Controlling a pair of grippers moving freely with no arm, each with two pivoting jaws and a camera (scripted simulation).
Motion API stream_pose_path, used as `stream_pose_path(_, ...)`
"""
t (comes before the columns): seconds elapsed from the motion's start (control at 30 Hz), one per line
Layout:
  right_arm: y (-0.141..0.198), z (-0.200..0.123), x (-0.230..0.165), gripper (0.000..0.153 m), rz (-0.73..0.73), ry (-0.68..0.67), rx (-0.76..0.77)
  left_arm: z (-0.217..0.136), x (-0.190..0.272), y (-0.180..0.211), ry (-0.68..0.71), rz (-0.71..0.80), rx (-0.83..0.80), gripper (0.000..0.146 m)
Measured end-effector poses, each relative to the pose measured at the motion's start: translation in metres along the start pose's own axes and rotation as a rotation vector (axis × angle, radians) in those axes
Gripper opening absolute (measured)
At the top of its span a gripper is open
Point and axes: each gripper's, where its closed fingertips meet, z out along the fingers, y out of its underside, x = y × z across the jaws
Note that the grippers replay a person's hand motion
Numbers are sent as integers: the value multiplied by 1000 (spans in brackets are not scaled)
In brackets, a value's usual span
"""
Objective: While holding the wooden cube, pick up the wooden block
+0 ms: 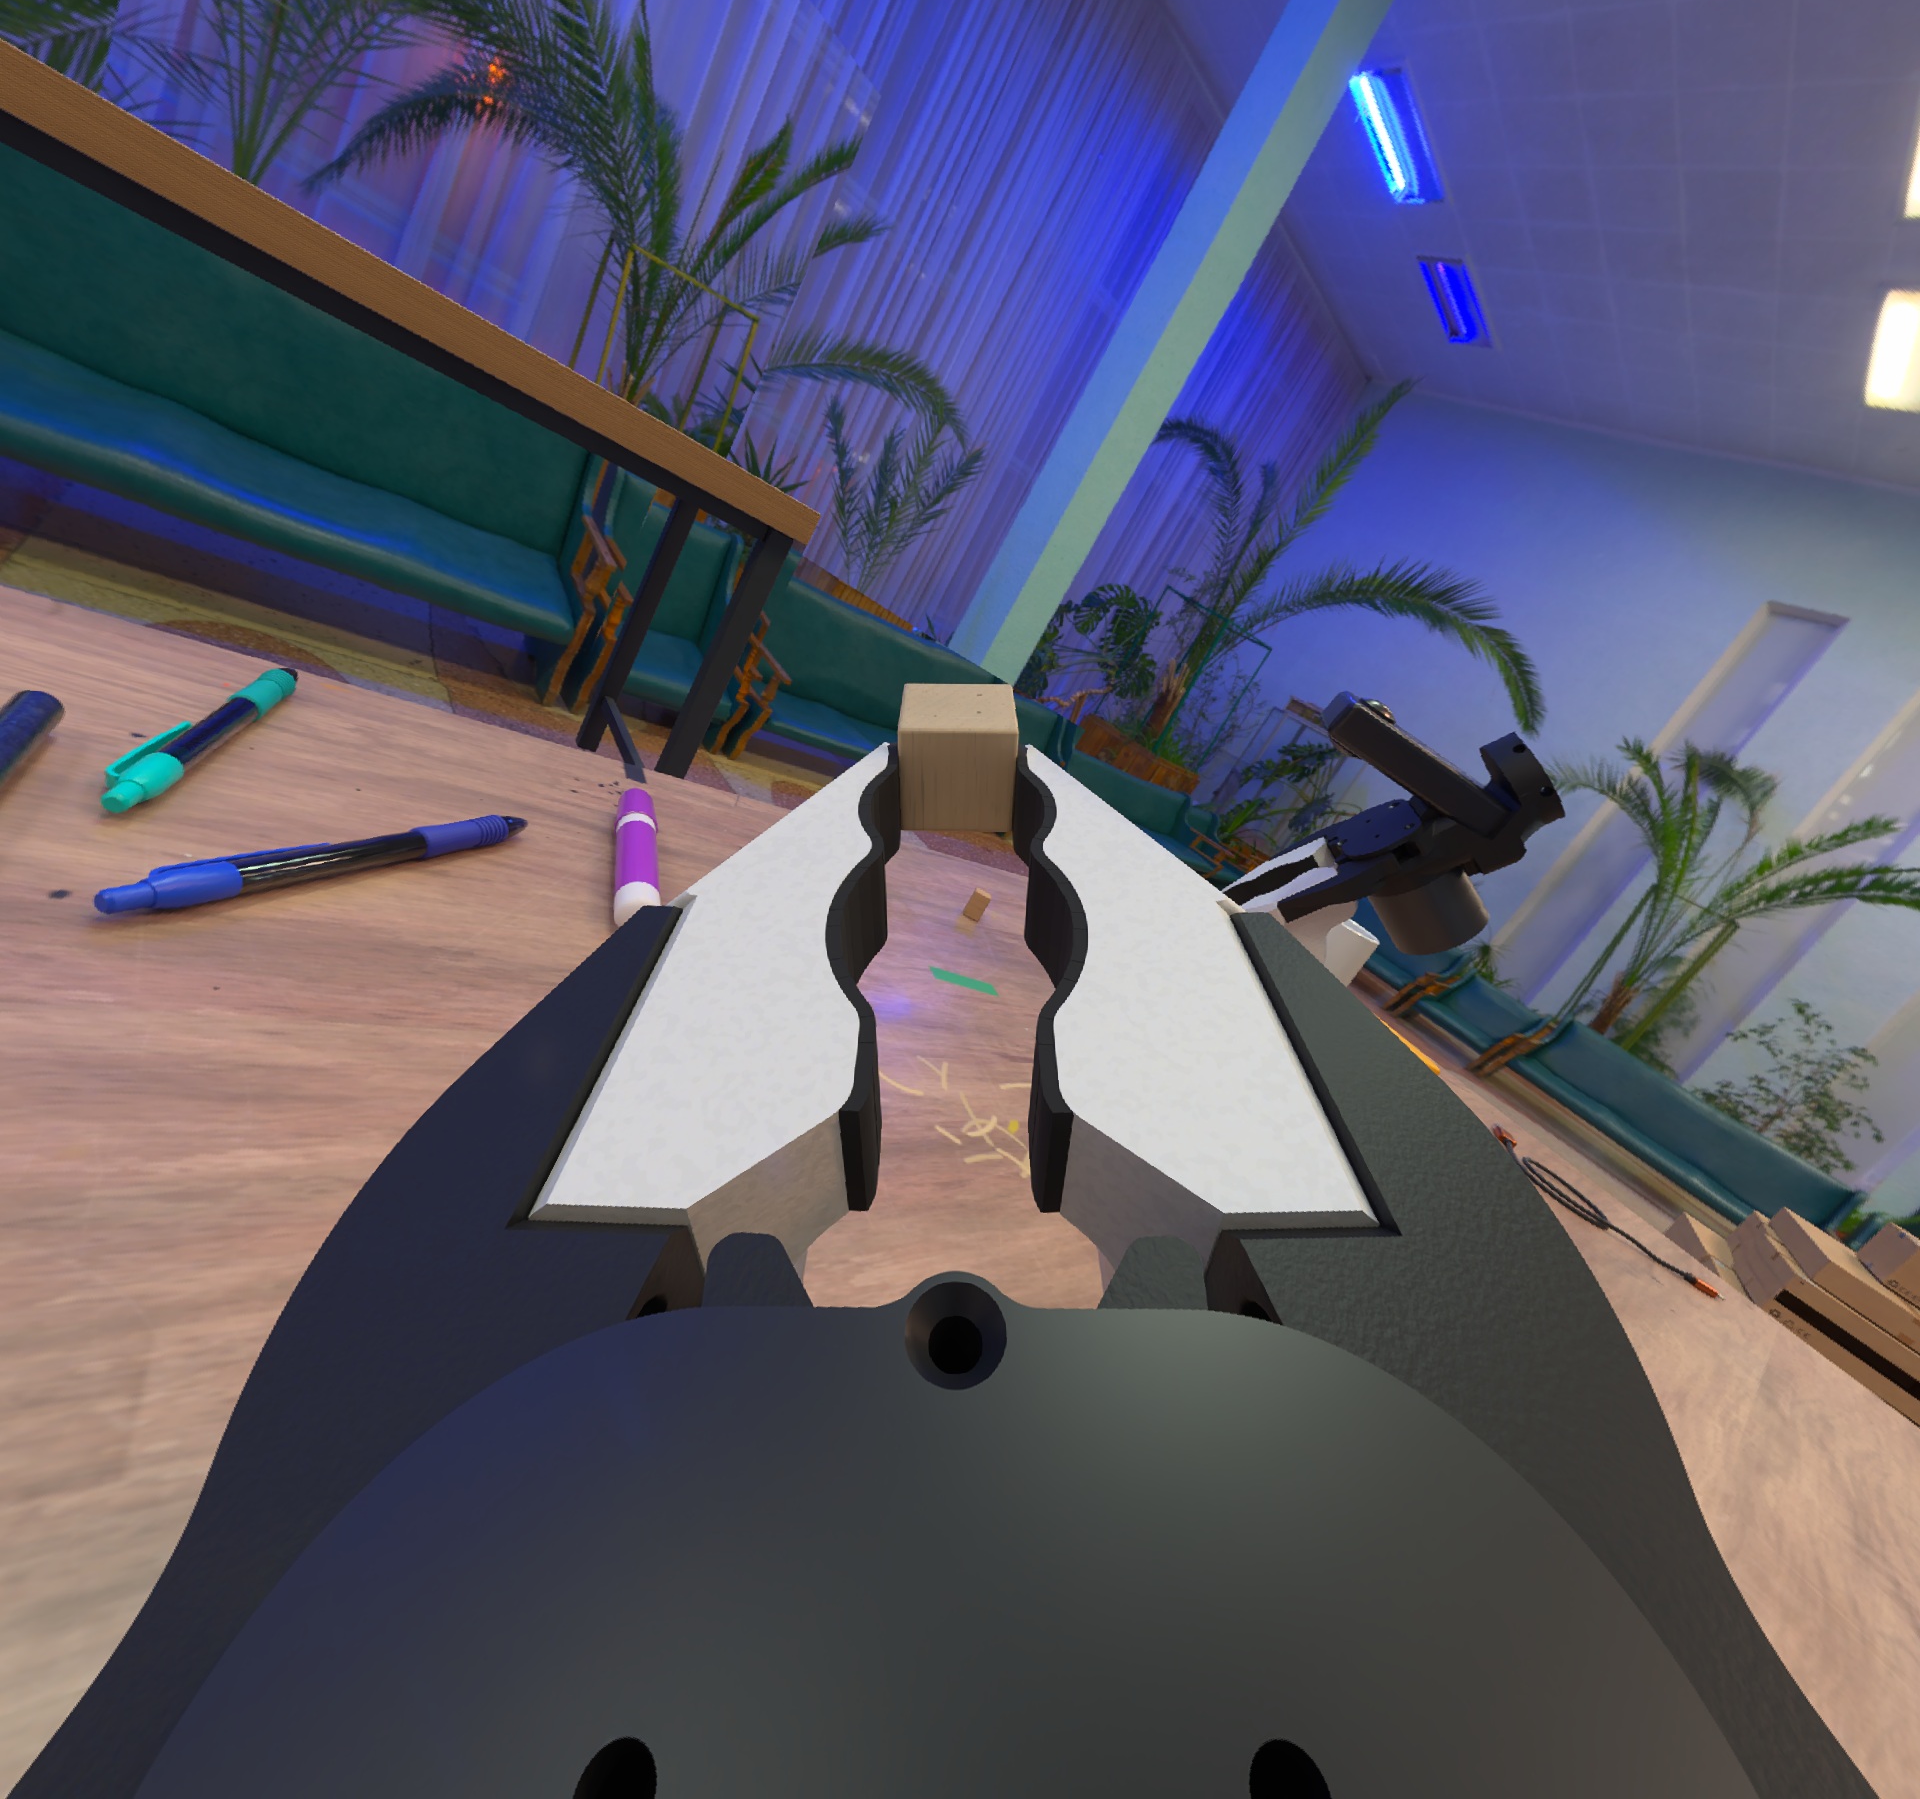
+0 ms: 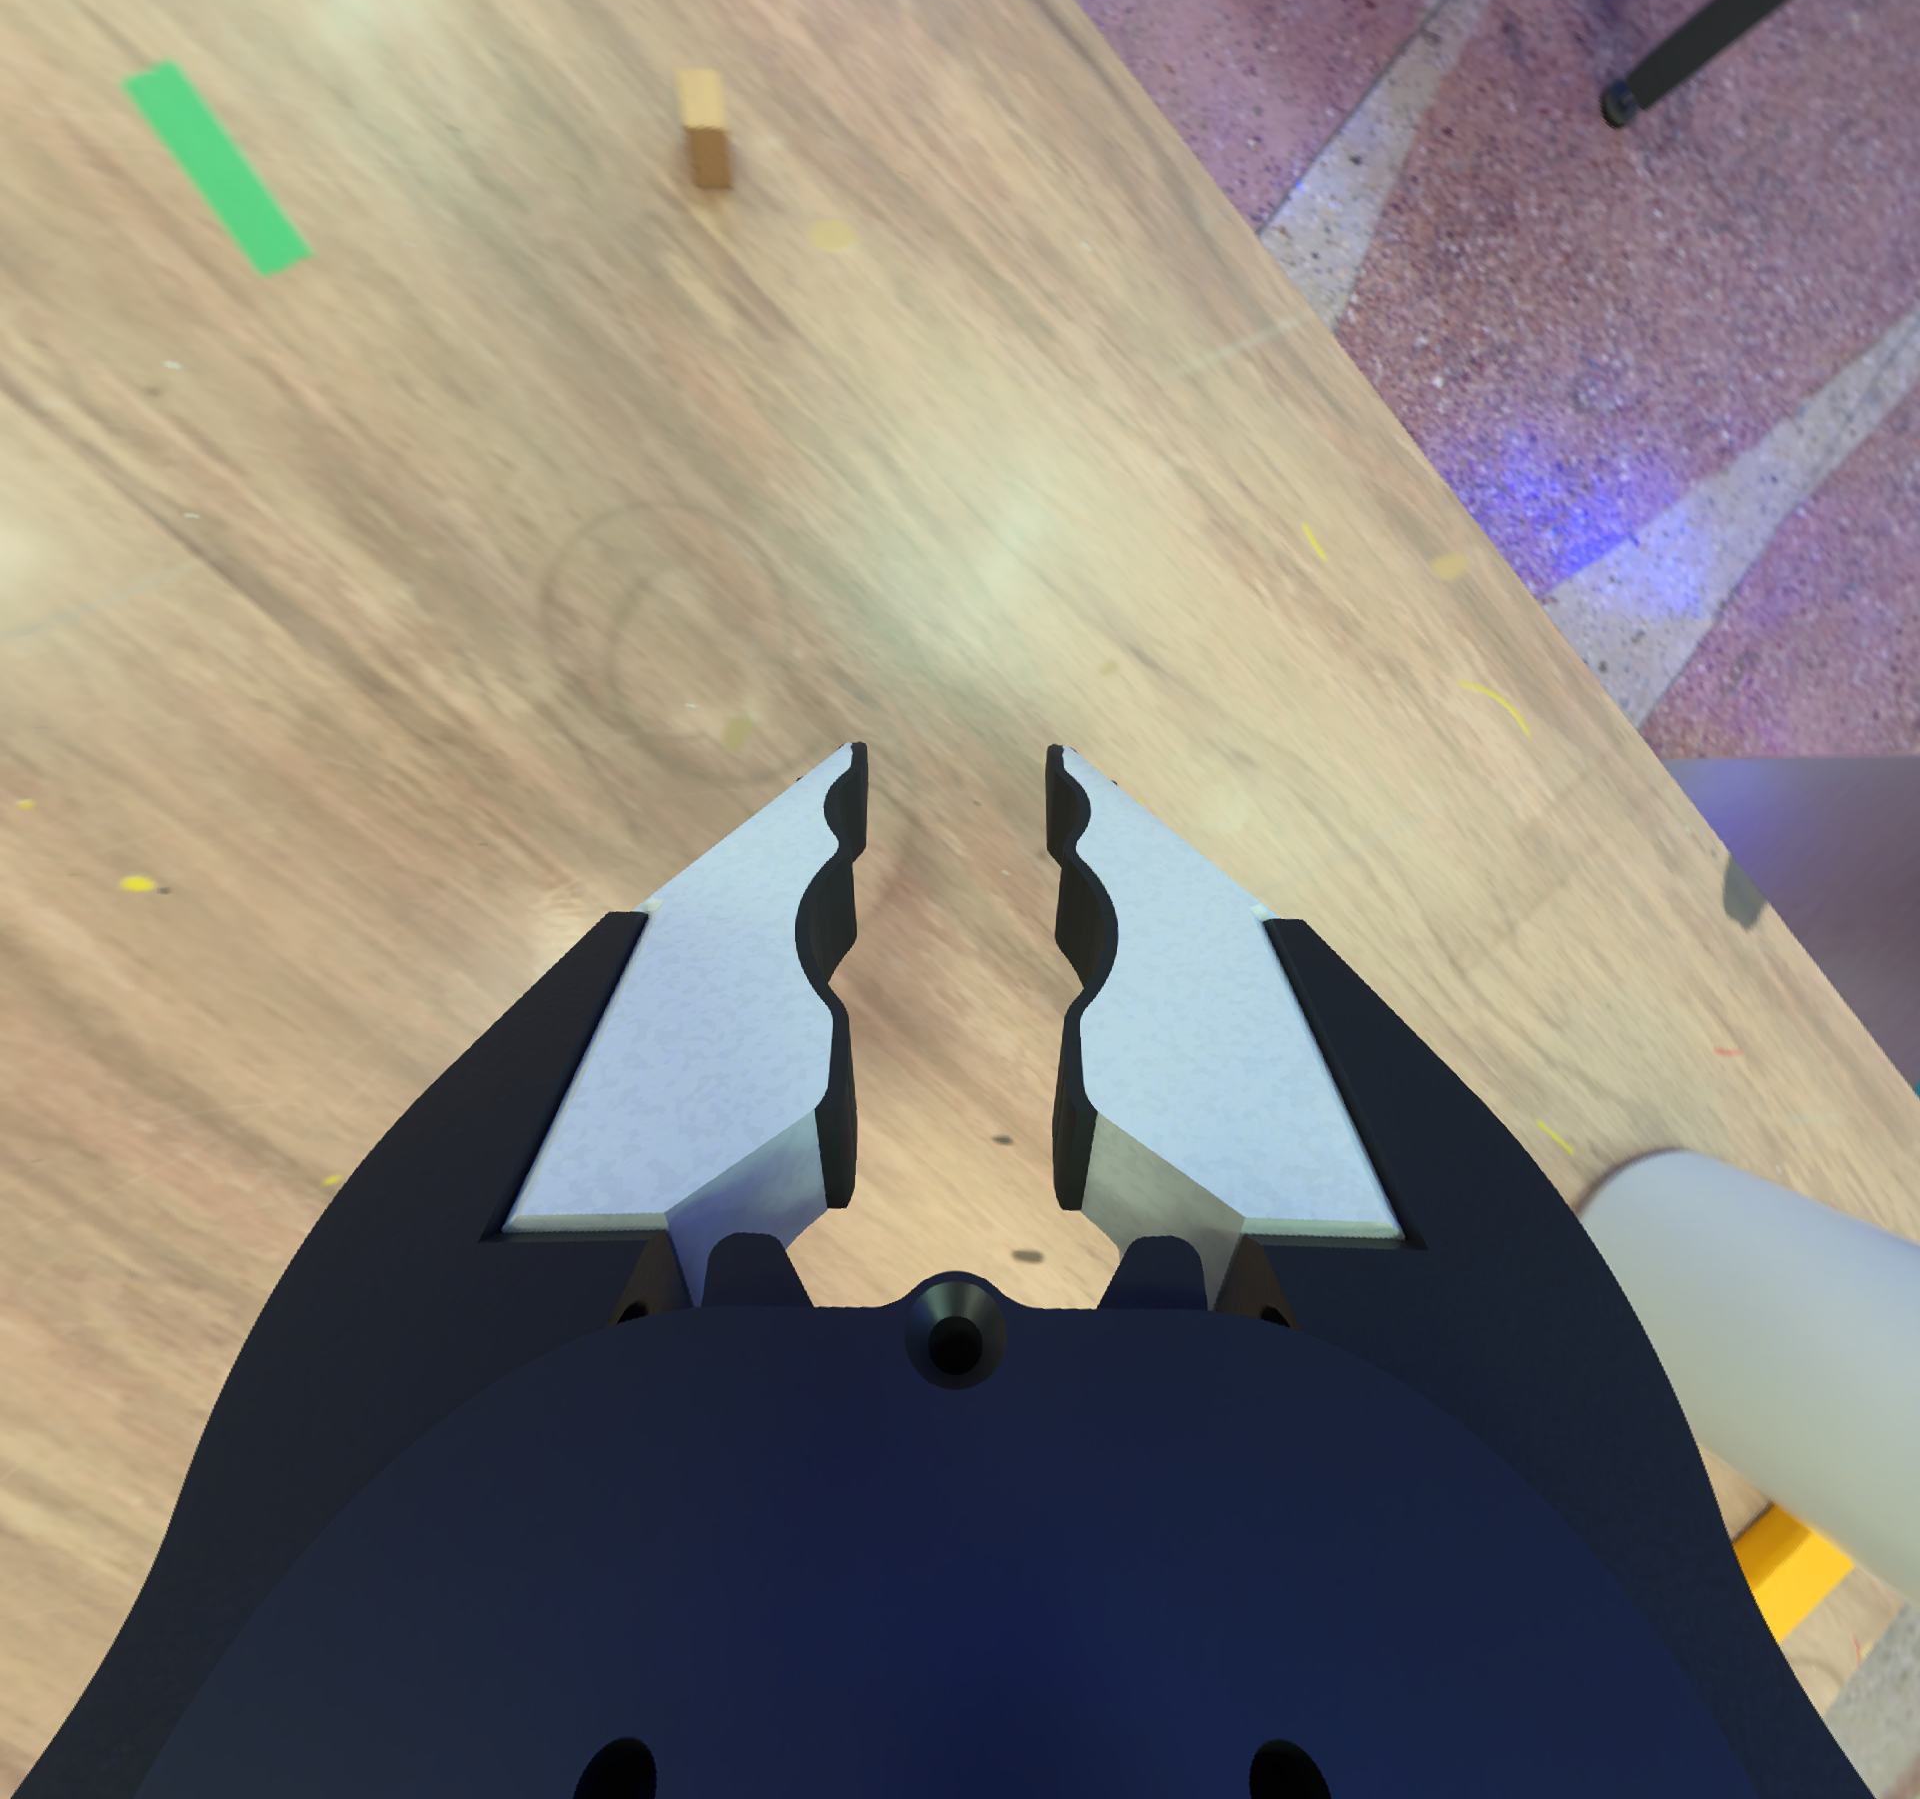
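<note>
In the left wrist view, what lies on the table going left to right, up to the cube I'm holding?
Teal marker → blue pen → purple marker → wooden cube, pinched between the left gripper fingers.

Lounge-like hall: teal benches (image 1: 312,461), potted palms (image 1: 665,191), ceiling strip lights (image 1: 1387,134).

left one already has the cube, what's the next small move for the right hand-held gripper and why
Probably ease the right hand-held gripper forward and down toward the wooden block. Its fingers are open and empty over bare table, and the block stands well ahead, slightly left of its line, untouched. The left hand-held gripper should just keep its grip on the wooden cube at its fingertips.
</note>
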Motion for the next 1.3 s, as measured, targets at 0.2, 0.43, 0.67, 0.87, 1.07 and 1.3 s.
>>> stream_pose_path(0.2, -27, -7, -40, 35, -43, -95, 72, -1, 1, -2, -6, 9, 7, 20)
stream_pose_path(0.43, -40, -27, -61, 35, -56, -142, 129, 0, 1, -1, -10, 9, 1, 20)
stream_pose_path(0.67, -42, -39, -64, 34, 2, -186, 163, 2, 2, 2, -8, 12, -11, 20)
stream_pose_path(0.87, -43, -39, -67, 34, 19, -203, 169, 2, 2, 2, -9, 14, -13, 20)
stream_pose_path(1.07, -43, -35, -62, 34, 12, -192, 162, 3, 2, 4, -12, 14, -20, 20)
stream_pose_path(1.3, -28, 6, -24, 32, 22, -114, 87, 4, 2, 6, -9, 12, -25, 20)
